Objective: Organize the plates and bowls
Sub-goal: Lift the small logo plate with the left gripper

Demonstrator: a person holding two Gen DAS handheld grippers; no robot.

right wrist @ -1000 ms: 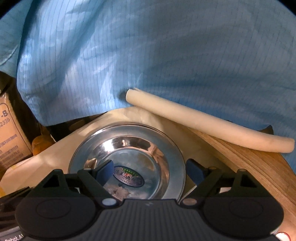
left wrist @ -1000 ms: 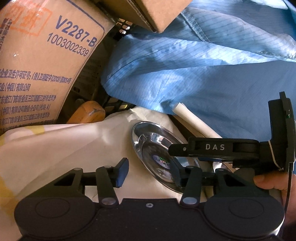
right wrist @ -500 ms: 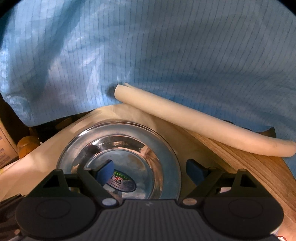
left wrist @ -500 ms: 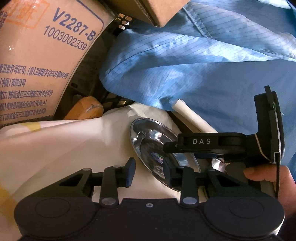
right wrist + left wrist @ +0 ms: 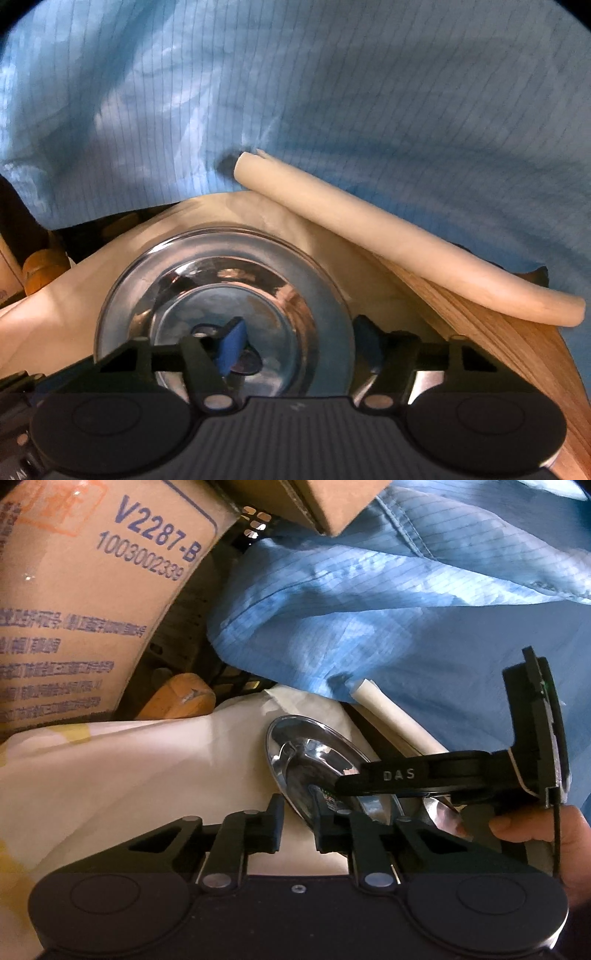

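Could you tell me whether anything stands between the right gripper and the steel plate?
Nothing visible does: the right gripper is closing with the steel plate's right rim between its jaws, one finger already inside the plate.

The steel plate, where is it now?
In the right wrist view the steel plate lies low and left of centre on the cream cloth, near the cream tube.

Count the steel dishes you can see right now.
1. The steel dish lies on the cream cloth, its rim between the closing right gripper fingers. More could be hidden under the gripper bodies.
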